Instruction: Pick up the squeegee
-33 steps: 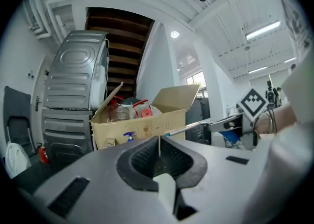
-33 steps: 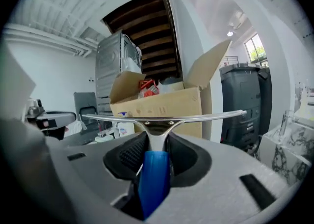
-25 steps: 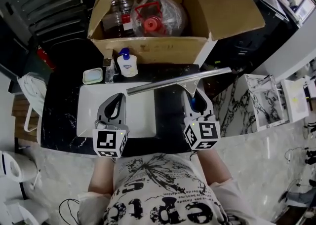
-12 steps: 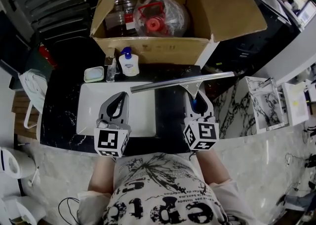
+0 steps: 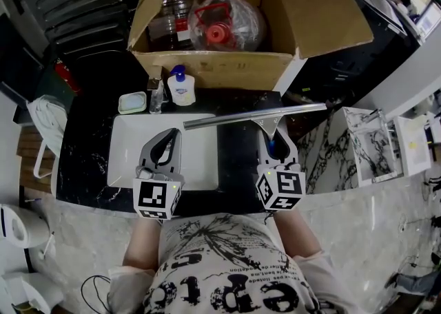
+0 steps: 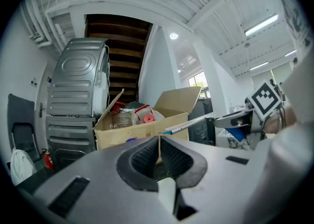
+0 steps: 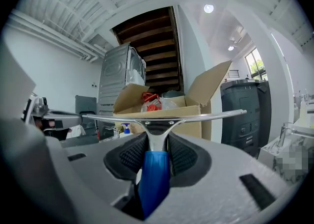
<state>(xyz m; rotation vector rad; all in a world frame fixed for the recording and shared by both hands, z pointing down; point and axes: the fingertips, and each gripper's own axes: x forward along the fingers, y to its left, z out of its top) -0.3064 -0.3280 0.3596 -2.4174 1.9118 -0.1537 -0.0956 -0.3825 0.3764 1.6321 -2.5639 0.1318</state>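
The squeegee has a long metal blade [image 5: 253, 115] and a blue handle [image 5: 271, 146]. It is held level above the black counter, in front of the cardboard box. My right gripper [image 5: 270, 133] is shut on it. In the right gripper view the pads [image 7: 180, 155] clamp the metal neck just above the blue handle [image 7: 153, 181], and the blade [image 7: 206, 115] runs crosswise ahead. My left gripper [image 5: 172, 135] hovers over the white basin, shut with nothing in it; its pads [image 6: 172, 155] meet. From the left gripper view the blade [image 6: 189, 124] shows at the right.
An open cardboard box [image 5: 213, 68] with plastic bottles and a red-capped jug stands behind the counter. A soap bottle [image 5: 181, 87] and a soap dish [image 5: 131, 102] sit by the white basin [image 5: 124, 158]. A grey appliance [image 6: 78, 85] is at the left, a dark bin [image 7: 240, 110] at the right.
Both grippers stay about where they were. The squeegee remains clamped in the right gripper, its blade barely shifted.
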